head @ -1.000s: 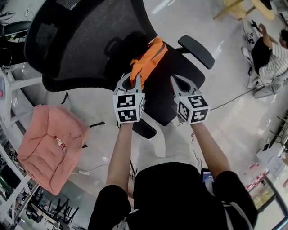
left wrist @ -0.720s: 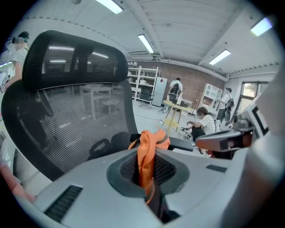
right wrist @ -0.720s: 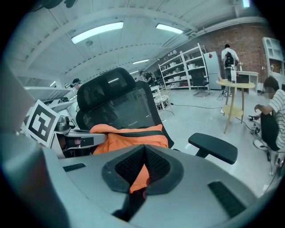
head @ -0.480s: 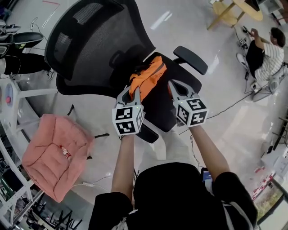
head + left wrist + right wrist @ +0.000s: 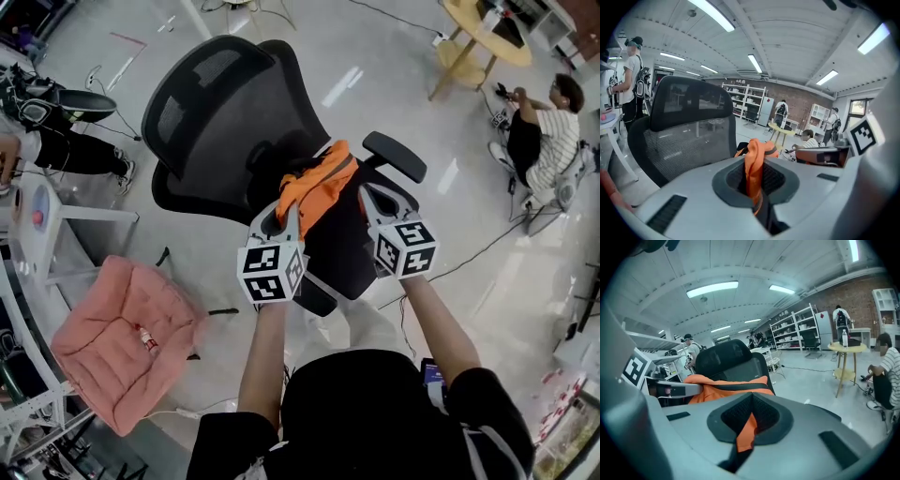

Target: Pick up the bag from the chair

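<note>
An orange bag (image 5: 318, 184) with black trim hangs between my two grippers above the seat of a black mesh office chair (image 5: 234, 122). My left gripper (image 5: 290, 208) is shut on a fold of the orange bag (image 5: 753, 171), which stands up through the jaws. My right gripper (image 5: 364, 194) is shut on another edge of the bag (image 5: 746, 431), and the bag's body (image 5: 726, 386) spreads to the left of it. The chair back (image 5: 689, 119) rises just behind the bag.
A pink cushion (image 5: 117, 333) lies on the floor at the left. A white table edge (image 5: 37, 211) stands at far left with a person beside it. A seated person (image 5: 544, 141) and a round wooden table (image 5: 478, 33) are at the upper right. A cable (image 5: 487, 220) runs across the floor.
The view has pulled back and the chair now sits farther away. Both grippers stay shut on the orange bag, which looks lifted a little off the seat.
</note>
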### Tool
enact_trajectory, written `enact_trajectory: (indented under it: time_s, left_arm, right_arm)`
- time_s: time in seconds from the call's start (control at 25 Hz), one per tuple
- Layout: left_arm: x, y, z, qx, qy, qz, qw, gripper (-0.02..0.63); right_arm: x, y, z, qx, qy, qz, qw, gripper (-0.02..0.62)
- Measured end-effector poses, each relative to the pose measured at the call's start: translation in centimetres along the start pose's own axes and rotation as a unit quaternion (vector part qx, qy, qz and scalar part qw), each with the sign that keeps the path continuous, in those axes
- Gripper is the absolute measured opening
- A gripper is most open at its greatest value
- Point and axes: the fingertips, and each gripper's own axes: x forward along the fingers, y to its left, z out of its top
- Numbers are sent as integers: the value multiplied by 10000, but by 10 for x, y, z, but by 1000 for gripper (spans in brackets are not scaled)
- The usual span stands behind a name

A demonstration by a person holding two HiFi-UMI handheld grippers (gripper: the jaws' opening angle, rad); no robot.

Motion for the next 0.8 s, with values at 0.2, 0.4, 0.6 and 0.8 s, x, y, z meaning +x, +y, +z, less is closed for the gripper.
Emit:
enact_trajectory:
  time_s: [0.2,0.4,0.6,0.8]
  left_arm:
    - [-34,-10,24,52,-284,-36,9996,18]
    - [-67,-18,38,137,-536,8,9985,18]
    - [-102,-24,42,174,-722,0,9972,18]
    - [-140,-27,52,232,-896,-27,9957,18]
  right_arm:
    - [-23,19,27,-77,-340,73,9994,2]
    - [-48,39,48,36,-656,230,9976,2]
    - [-72,62,55,4,-844,297,9960,2]
    - [-97,89,66,-73,-988,377,9944,2]
